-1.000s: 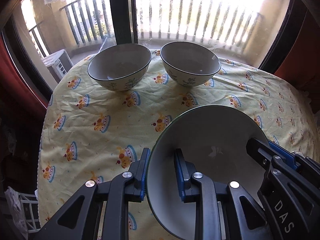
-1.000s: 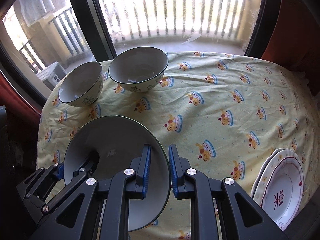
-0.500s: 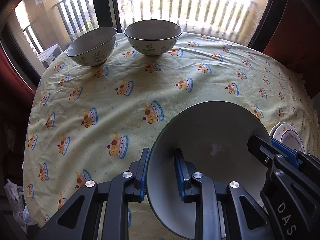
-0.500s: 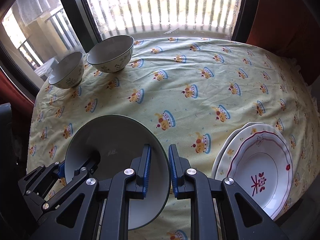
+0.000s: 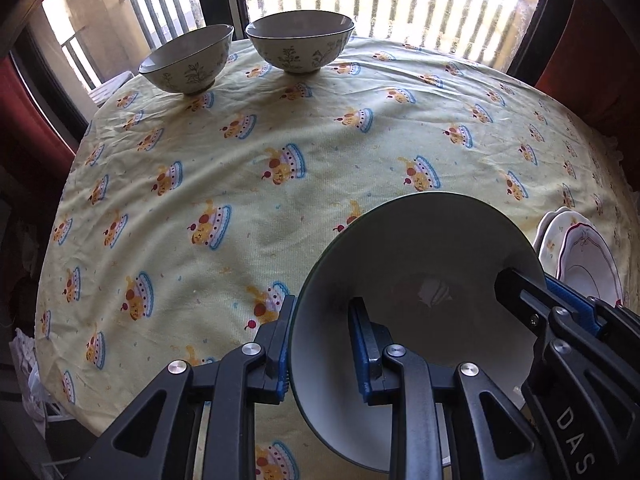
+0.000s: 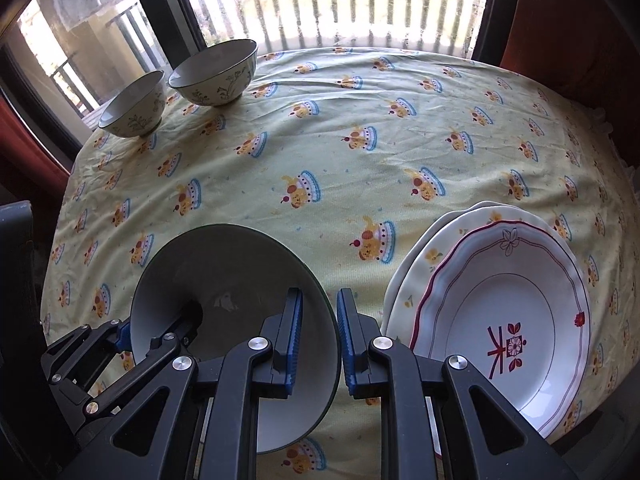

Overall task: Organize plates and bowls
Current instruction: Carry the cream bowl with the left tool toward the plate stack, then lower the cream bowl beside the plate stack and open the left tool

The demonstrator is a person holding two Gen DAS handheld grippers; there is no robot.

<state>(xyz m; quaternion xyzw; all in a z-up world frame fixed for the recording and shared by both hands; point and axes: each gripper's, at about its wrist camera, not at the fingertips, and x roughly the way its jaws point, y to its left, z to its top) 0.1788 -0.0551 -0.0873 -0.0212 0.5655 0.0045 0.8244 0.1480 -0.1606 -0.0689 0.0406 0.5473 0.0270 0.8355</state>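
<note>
I hold the big bowl (image 5: 416,280) by its rim with both tools: my left gripper (image 5: 322,344) is clamped on the rim's left side, one finger outside the wall and one inside, and my right gripper (image 6: 318,340) pinches the opposite side the same way. Over the last second I have drawn the bowl back toward myself; the two small bowls (image 5: 188,60) (image 5: 300,40) that sat close ahead of my left gripper now stand far ahead of it at the window edge of the table (image 5: 280,152), side by side and just apart. The stack of plates (image 6: 500,300), which was only at the corner of my right gripper's view, now lies just to its right, near the bowl but not touching it as far as I can tell. I cannot say whether the bowl rests on the cloth or hangs just above it. My reading is that I am carrying the big bowl away from the small ones, to set it down beside the plates on the near side, and that release has not yet begun.
</note>
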